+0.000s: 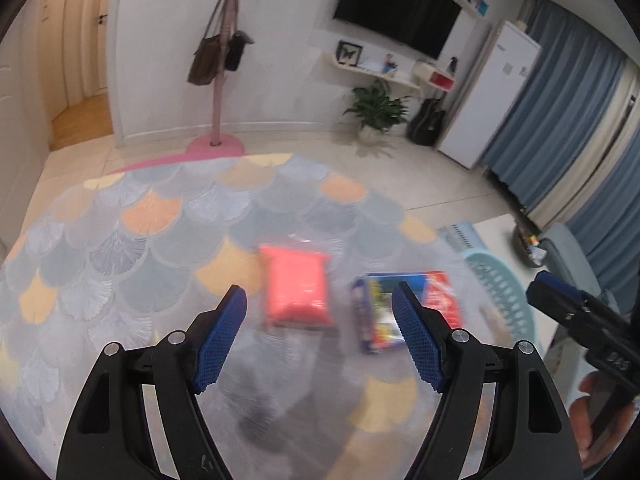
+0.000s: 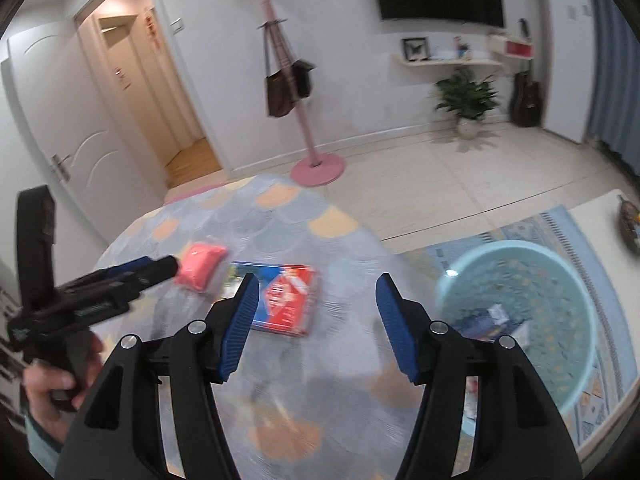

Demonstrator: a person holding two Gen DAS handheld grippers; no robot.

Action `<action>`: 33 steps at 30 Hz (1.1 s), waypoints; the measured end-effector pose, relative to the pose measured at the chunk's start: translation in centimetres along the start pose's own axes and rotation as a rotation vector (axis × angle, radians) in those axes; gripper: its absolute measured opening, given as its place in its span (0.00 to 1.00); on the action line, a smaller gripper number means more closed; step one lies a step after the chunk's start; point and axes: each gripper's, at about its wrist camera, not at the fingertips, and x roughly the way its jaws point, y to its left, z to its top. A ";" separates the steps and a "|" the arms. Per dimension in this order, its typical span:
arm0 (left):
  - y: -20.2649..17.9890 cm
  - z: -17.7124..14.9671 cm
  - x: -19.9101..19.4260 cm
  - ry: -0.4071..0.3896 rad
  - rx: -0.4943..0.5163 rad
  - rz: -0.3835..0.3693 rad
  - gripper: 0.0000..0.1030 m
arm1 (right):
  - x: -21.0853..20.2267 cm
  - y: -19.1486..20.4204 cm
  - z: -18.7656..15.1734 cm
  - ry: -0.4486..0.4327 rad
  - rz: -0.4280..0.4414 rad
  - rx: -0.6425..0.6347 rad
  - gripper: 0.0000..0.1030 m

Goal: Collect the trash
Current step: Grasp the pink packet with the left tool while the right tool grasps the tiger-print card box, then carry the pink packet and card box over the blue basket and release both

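A pink-red packet (image 1: 296, 290) (image 2: 200, 266) and a blue and red packet (image 1: 408, 308) (image 2: 280, 300) lie side by side on a round surface with a fan-scale pattern (image 1: 160, 240) (image 2: 280, 216). My left gripper (image 1: 320, 292) is open above them, nothing between its fingers; in the right wrist view it (image 2: 160, 268) points at the pink packet. My right gripper (image 2: 318, 280) is open and empty, between the blue and red packet and a teal basket (image 2: 520, 256) (image 1: 500, 280). The basket holds a few blue and white scraps (image 2: 488, 320).
A pink coat stand (image 2: 316, 168) with bags hangs beyond the patterned surface, by an open doorway (image 2: 160, 100). A potted plant (image 2: 466, 100), a guitar (image 2: 526, 98) and a white cabinet (image 1: 492, 92) line the far wall. A white table (image 2: 600, 220) is at right.
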 end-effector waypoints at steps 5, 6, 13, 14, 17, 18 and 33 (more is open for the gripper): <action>1.1 -0.6 2.6 0.041 -0.003 -0.008 0.70 | 3.2 1.3 1.0 0.053 0.064 -0.010 0.48; 1.2 -0.7 3.0 0.045 -0.004 -0.007 0.69 | 3.8 1.6 1.1 0.061 0.073 -0.015 0.45; 1.3 -1.1 3.2 0.001 0.009 0.007 0.53 | 7.6 2.0 1.9 0.104 0.088 0.007 0.43; 1.3 -1.2 3.2 -0.006 0.012 0.014 0.46 | 8.3 1.9 2.0 0.118 0.097 0.020 0.43; 2.0 -1.2 3.0 -0.020 -0.036 -0.016 0.38 | 9.4 1.4 2.1 0.154 0.123 0.045 0.43; 2.5 -1.2 2.8 -0.024 -0.061 -0.040 0.38 | 9.3 1.5 2.1 0.158 0.133 0.036 0.43; 6.4 -1.4 1.2 -0.085 -0.177 -0.010 0.38 | 5.0 4.7 -4.8 0.191 0.177 -0.132 0.75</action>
